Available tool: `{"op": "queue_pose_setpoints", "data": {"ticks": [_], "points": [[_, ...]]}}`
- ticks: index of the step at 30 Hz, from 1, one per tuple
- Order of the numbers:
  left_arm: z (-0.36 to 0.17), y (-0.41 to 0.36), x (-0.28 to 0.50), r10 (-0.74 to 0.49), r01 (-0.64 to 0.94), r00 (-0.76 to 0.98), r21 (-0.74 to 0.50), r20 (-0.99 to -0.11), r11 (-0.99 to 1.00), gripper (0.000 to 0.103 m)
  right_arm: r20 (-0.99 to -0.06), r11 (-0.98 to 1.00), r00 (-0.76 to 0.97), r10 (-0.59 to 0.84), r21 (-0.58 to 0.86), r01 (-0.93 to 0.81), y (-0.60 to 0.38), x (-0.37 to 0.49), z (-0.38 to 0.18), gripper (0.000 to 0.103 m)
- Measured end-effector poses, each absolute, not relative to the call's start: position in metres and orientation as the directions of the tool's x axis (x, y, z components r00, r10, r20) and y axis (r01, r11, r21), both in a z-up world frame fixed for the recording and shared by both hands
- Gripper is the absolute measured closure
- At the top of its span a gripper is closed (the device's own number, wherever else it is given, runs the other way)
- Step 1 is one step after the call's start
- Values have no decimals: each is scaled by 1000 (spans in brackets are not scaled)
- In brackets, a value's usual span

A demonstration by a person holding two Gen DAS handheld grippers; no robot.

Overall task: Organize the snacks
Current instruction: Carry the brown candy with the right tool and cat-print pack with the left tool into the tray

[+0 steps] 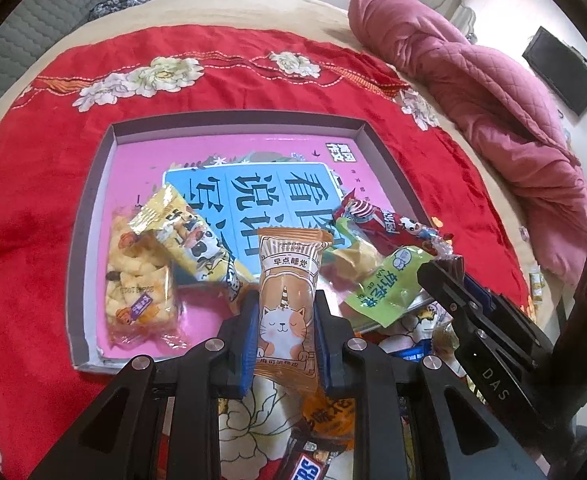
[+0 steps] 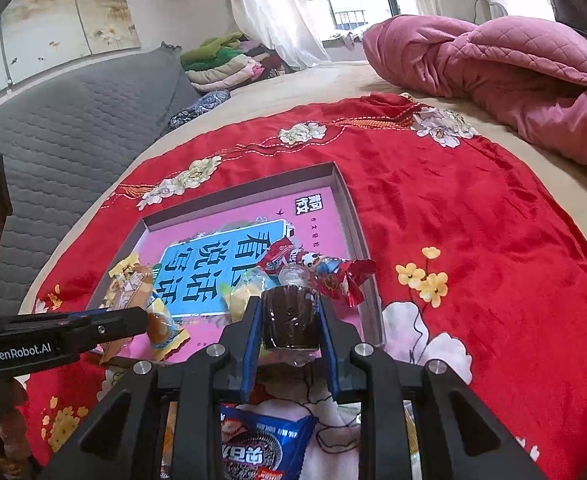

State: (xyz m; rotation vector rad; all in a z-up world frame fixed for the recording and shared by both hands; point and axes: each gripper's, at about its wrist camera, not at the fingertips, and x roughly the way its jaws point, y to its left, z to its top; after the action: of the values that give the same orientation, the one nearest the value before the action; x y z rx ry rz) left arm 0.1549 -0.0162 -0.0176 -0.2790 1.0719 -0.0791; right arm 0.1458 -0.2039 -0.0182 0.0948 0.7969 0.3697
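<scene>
My left gripper (image 1: 285, 304) is shut on an orange packet printed with a white cat (image 1: 289, 264), held upright over the near edge of the shallow box (image 1: 93, 200) with a pink bottom. In the box lie a clear bag of yellow puffs (image 1: 137, 280), a yellow cow-print packet (image 1: 193, 248), a red packet (image 1: 377, 220) and a green packet (image 1: 389, 284). My right gripper (image 2: 291, 312) is shut on a dark brown snack in clear wrap (image 2: 291, 320), just before the box's near right corner (image 2: 373, 320). The left gripper (image 2: 141, 320) shows side-on at the left of the right wrist view.
The box sits on a red floral cloth (image 1: 253, 76) spread over a bed. Loose snacks lie on the cloth under the grippers: a Snickers bar (image 1: 309, 468) and a blue cookie packet (image 2: 261, 440). A pink quilt (image 2: 493, 60) is bunched at the far right, grey padding (image 2: 73, 140) at the left.
</scene>
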Motion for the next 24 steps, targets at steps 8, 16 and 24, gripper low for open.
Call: {"op": "queue_pose_setpoints", "data": {"ticks": [8,16,24], "points": [[-24,-20,163,-205,-70,465,-266,-862,961,78,-688,933,632,357,225,-282,-204,154,-26,76],[-32,-22,170,-205,-75,453,-266,-868,961,78,-694,936,629,349,220,-276,-203,158,-32,76],[-35,-22,173,-209,-77,446,-270,-871,960,78,-694,936,630,349,230,-266,-205,158,-34,75]]}}
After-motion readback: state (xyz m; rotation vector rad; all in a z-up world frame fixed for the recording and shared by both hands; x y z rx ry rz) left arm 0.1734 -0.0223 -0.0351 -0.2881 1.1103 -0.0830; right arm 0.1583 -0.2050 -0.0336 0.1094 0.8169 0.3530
